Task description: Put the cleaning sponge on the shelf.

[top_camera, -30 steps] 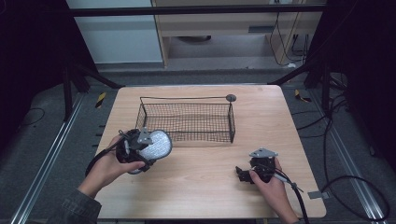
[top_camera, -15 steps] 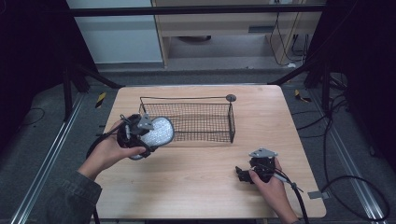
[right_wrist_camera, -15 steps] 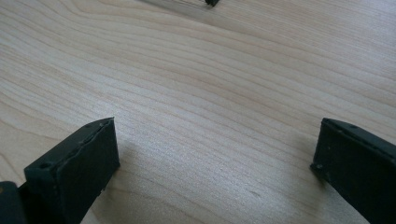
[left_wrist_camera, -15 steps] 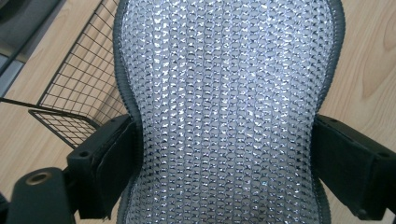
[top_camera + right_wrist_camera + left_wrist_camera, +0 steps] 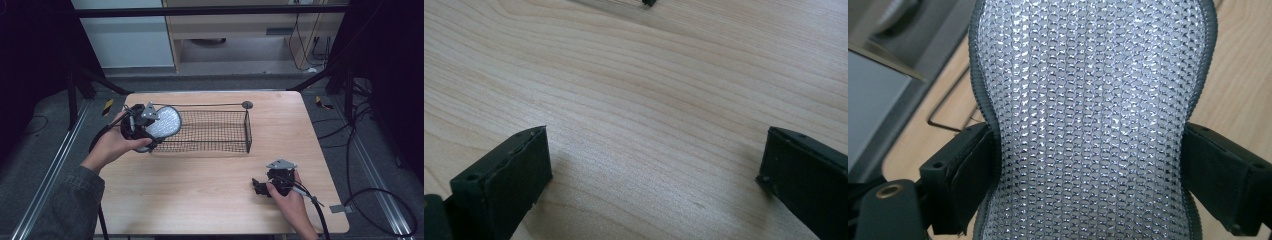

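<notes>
The left gripper [image 5: 150, 127] pinches a silver mesh pad [image 5: 164, 122] above the wire basket's [image 5: 220, 131] left end. The right gripper [image 5: 261, 187], jaws spread, rests near the desk's [image 5: 200, 200] right front corner.

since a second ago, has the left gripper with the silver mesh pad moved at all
Yes. The left gripper, shut on the silver mesh pad, has gone away from the person, up to the near left corner of the wire basket, which stayed put.

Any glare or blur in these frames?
Left gripper view: silvery mesh pad sparkles with specular glints, sharp; background soft. Right gripper view: black fingers blurred, cast soft shadows on the pale wooden table. High view: surroundings dark.
</notes>
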